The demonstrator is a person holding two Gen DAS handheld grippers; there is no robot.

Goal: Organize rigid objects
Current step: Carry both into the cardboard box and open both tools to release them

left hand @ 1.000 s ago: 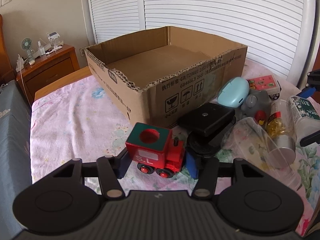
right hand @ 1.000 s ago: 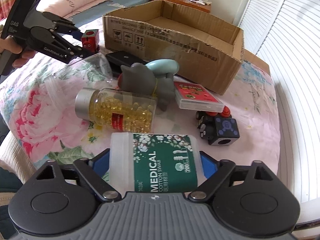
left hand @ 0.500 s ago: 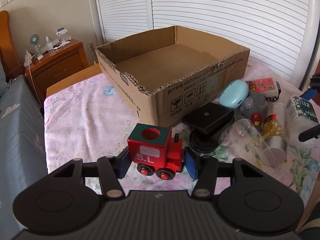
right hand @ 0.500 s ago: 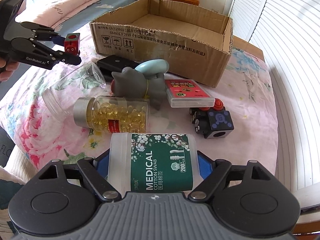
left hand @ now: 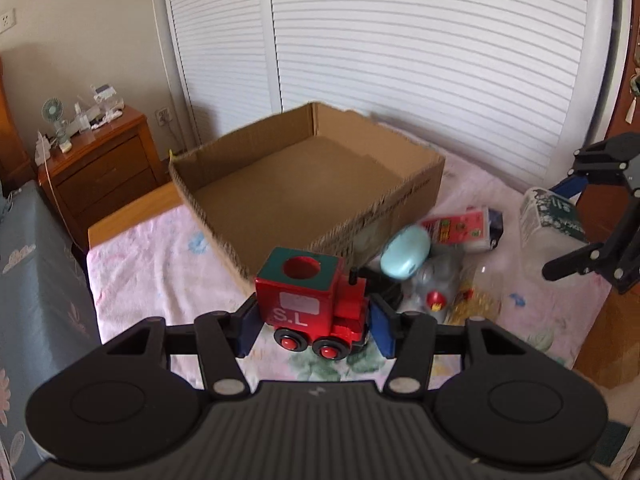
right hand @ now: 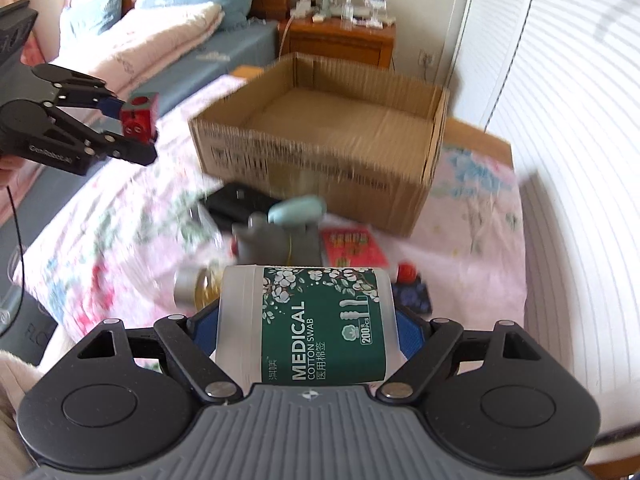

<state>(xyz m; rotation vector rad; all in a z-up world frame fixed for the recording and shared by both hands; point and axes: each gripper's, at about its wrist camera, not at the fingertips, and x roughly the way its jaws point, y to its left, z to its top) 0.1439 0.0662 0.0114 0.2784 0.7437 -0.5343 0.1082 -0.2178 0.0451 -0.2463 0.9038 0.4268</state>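
Both grippers loaded and raised above the bedspread — left gripper [left hand: 312, 320] clamped on the red toy train [left hand: 310, 300], right gripper [right hand: 306, 332] clamped on the cotton swab jar [right hand: 308, 320] lying crosswise — with the open cardboard box [left hand: 400, 216] directly beyond both, nearer the left.

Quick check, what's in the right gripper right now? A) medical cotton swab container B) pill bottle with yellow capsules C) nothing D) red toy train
A: the right gripper is shut on the cotton swab container, its green "MEDICAL COTTON SWAB" label sitting between the blue pads, while the red toy train is in the left gripper.
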